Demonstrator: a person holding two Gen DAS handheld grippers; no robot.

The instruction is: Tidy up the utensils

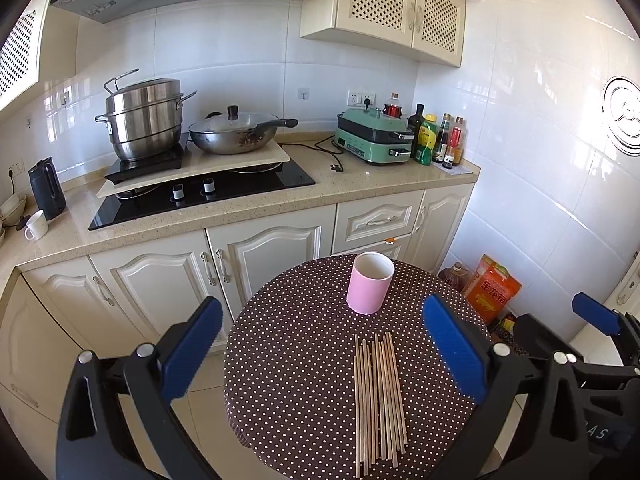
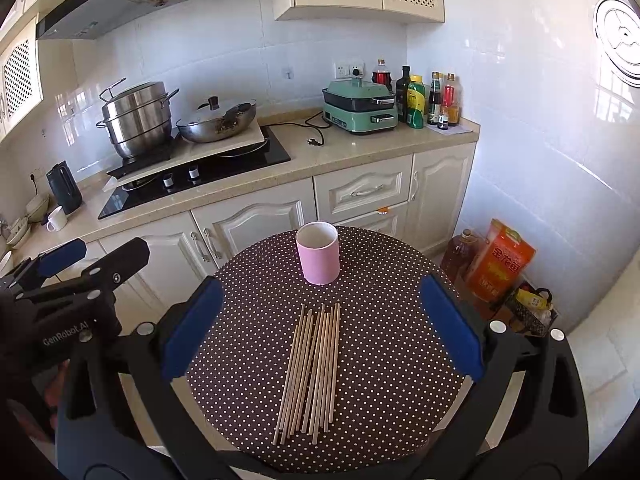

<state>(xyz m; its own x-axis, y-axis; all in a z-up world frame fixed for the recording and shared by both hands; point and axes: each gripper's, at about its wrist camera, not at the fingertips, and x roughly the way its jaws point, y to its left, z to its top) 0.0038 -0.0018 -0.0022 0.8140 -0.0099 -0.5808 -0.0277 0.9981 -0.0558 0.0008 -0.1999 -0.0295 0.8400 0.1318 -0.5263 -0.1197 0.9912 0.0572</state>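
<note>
Several wooden chopsticks lie side by side on a round table with a brown polka-dot cloth. A pink cup, upright and empty, stands at the table's far edge behind them. My left gripper is open and empty, hovering above the chopsticks. In the right wrist view the chopsticks lie below the pink cup on the cloth. My right gripper is open and empty above them. The left gripper also shows at the left edge of the right wrist view.
Behind the table runs a kitchen counter with a stove, a steamer pot, a wok, a green cooker, bottles and a kettle. An oil bottle and an orange bag stand on the floor at the right by the tiled wall.
</note>
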